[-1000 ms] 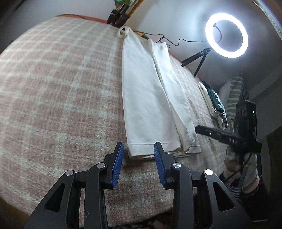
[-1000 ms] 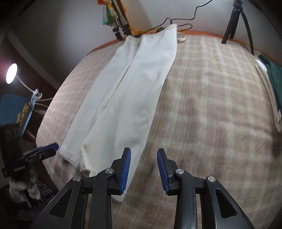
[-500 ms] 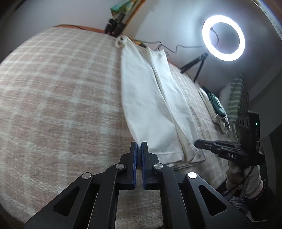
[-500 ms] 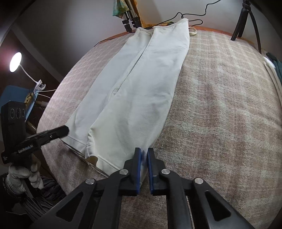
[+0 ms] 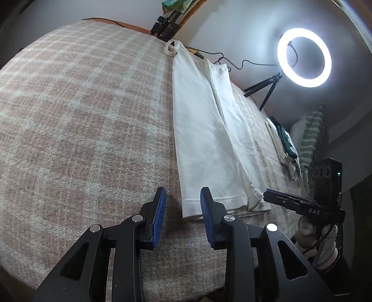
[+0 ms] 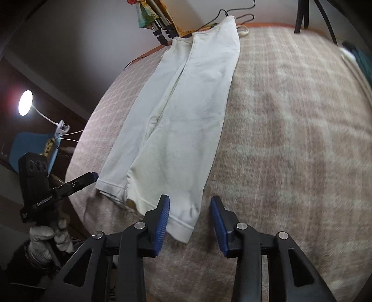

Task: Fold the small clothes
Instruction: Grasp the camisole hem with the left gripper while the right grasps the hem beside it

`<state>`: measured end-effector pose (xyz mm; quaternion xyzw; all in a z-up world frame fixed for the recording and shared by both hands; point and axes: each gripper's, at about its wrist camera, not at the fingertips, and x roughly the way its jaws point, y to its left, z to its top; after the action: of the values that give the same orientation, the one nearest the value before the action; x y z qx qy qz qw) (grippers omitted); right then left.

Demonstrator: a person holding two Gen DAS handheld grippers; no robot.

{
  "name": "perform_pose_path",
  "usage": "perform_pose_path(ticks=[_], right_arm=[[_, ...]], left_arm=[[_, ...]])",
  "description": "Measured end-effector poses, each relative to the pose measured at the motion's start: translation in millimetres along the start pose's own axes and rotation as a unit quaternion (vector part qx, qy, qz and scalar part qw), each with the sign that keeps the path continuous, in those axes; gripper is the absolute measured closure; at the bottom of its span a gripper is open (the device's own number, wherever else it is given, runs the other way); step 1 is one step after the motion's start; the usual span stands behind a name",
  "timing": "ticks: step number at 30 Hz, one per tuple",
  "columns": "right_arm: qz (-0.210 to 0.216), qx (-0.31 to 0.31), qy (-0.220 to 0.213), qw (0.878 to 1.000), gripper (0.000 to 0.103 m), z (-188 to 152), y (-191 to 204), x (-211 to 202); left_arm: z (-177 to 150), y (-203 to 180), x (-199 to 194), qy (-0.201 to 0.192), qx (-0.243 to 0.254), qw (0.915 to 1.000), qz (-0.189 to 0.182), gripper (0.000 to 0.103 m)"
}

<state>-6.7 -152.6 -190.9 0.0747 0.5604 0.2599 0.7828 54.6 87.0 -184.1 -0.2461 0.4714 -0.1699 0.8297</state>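
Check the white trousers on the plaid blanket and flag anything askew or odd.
The white cotton trousers lie flat, folded lengthwise on the pink plaid blanket. Only oddity: the lower leg's hem sticks out past the upper one, so the edges are misaligned.

Both wrist views face the white trousers (image 5: 204,139) from opposite corners.

In the left wrist view, the near hem of the white trousers (image 5: 216,148) was partly covered at lower centre by a blue pad (image 5: 205,210) of the left gripper (image 5: 182,217). The folded clothes (image 5: 284,148) at right were too small to identify. In the right wrist view, the plaid blanket (image 6: 302,139) was blurred at right, the tripod (image 6: 302,16) was cut off by the top edge, and the teal item (image 6: 361,60) ran off the upper right.
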Motion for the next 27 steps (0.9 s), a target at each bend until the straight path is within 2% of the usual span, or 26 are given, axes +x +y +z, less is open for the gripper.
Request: perform_pose_path(ticks=[1, 2, 6, 9, 12, 15, 16, 18, 19, 27], right_arm=[[-0.007, -0.013, -0.001, 1.0, 0.075, -0.8, 3.4, 0.7], [-0.009, -0.021, 0.004, 1.0, 0.101, -1.5, 5.7, 2.5], [-0.062, -0.06, -0.001, 0.996, 0.103, -3.5, 15.7, -1.0], [-0.044, -0.07, 0.0, 0.997, 0.099, -3.3, 17.8, -4.6], [-0.036, -0.052, 0.009, 0.998, 0.083, -5.1, 13.3, -1.2], [-0.016, -0.031, 0.004, 0.999, 0.081, -6.4, 8.8, -1.7], [-0.009, -0.025, 0.003, 1.0, 0.08, -6.9, 7.8, -2.0], [0.005, -0.015, 0.004, 1.0, 0.086, -7.9, 6.0, -1.8], [0.016, -0.007, 0.008, 1.0, 0.096, -8.1, 4.5, -0.6], [0.08, 0.047, -0.013, 0.996, 0.1, -5.4, -13.4, -13.8]], left_arm=[[-0.2, -1.4, 1.8, -0.002, 0.005, 1.0, 0.005, 0.074], [0.2, -3.7, 2.2, -0.004, 0.011, 0.9999, 0.011, 0.074], [-0.1, -11.1, 4.1, -0.004, 0.036, 0.999, 0.025, 0.077], [-1.6, -12.4, 5.0, -0.003, 0.045, 0.9987, 0.023, 0.077], [-2.4, -11.3, 5.9, 0.005, 0.036, 0.9993, 0.006, 0.077], [-5.0, -12.9, 7.0, 0.011, 0.03, 0.9995, -0.006, 0.077], [-5.6, -14.9, 8.2, 0.015, 0.036, 0.9992, -0.008, 0.083], [-6.2, -17.7, 11.1, 0.024, 0.039, 0.9989, -0.014, 0.1], [-7.0, -18.5, 11.1, 0.023, 0.041, 0.9988, -0.014, 0.1], [0.6, -14.8, -1.1, 0.004, 0.01, 0.9983, -0.057, 0.099]])
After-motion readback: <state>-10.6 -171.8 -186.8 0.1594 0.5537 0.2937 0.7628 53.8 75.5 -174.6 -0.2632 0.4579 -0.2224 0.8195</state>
